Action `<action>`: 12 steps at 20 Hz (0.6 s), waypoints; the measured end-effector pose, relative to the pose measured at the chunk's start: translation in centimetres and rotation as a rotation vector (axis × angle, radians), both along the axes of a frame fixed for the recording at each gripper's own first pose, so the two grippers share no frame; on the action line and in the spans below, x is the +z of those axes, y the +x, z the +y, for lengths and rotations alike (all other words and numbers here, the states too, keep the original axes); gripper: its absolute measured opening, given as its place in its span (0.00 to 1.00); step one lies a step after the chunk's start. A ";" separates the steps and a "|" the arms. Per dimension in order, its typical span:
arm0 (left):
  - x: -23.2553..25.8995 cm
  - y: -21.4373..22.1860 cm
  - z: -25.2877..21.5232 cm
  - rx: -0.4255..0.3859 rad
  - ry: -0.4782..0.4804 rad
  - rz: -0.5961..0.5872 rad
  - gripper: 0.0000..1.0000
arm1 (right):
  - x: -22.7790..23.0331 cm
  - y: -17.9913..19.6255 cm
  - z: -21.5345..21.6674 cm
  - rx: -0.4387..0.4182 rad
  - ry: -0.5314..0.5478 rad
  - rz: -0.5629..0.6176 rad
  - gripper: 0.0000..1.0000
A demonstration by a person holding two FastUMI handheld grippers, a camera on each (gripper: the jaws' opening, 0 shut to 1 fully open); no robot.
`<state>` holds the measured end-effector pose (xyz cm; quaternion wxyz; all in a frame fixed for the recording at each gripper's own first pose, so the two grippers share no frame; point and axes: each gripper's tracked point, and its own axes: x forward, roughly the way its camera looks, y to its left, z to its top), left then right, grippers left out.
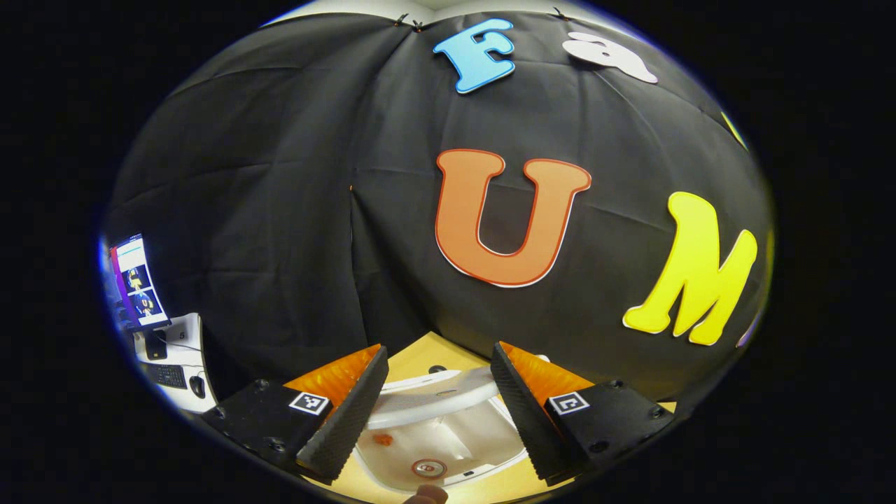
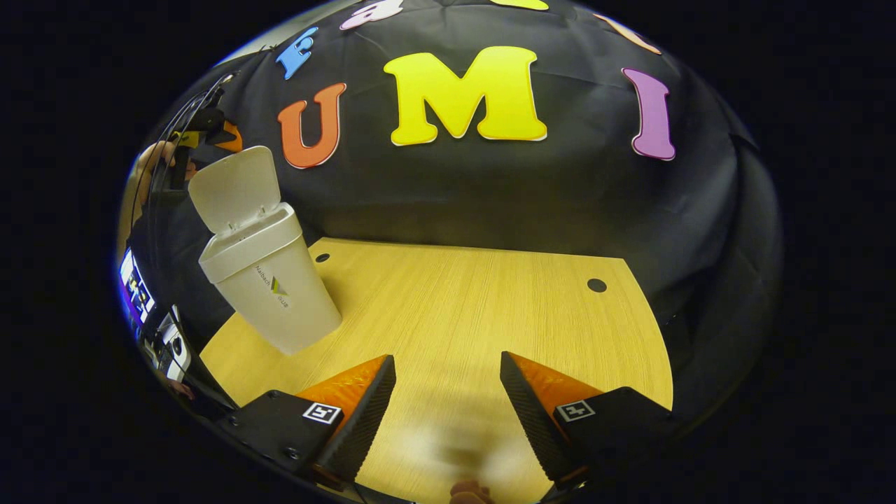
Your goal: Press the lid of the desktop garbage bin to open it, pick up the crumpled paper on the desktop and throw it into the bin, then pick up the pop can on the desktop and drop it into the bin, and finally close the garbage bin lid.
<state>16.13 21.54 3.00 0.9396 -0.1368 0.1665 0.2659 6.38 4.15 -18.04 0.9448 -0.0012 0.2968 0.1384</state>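
In the left gripper view I look down into the white desktop bin (image 1: 448, 437), with its raised lid (image 1: 434, 393) at the far rim. The pop can (image 1: 428, 467) lies inside on the bottom, top end facing up, beside a small orange patch (image 1: 382, 439). My left gripper (image 1: 439, 348) hangs open above the bin mouth, holding nothing. In the right gripper view the bin (image 2: 269, 294) stands at the table's left with its lid (image 2: 234, 185) up. The left gripper (image 2: 203, 133) hovers above it in a hand (image 2: 150, 161). My right gripper (image 2: 447, 357) is open over bare tabletop.
The wooden table (image 2: 476, 294) has small round holes (image 2: 596, 285) near its back edge, and the black cloth wall rises right behind it. A side desk with a monitor (image 1: 138, 280), keyboard (image 1: 164, 374) and mouse sits off to the left.
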 end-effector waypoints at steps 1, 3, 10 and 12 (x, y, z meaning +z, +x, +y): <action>-0.5 -0.4 -0.5 0.002 0.001 0.000 0.98 | -0.1 -0.1 -0.2 0.001 0.003 0.002 0.94; -1.9 -0.9 -1.6 -0.004 0.010 0.002 0.98 | -0.3 -0.2 -0.6 0.004 0.006 0.006 0.94; -9.4 -2.2 -4.6 -0.010 -0.011 0.066 0.98 | -1.2 -0.7 -2.2 0.032 -0.019 0.017 0.95; -10.4 -2.3 -5.0 -0.014 0.006 0.095 0.98 | -1.3 -0.5 -2.4 0.033 -0.013 0.021 0.94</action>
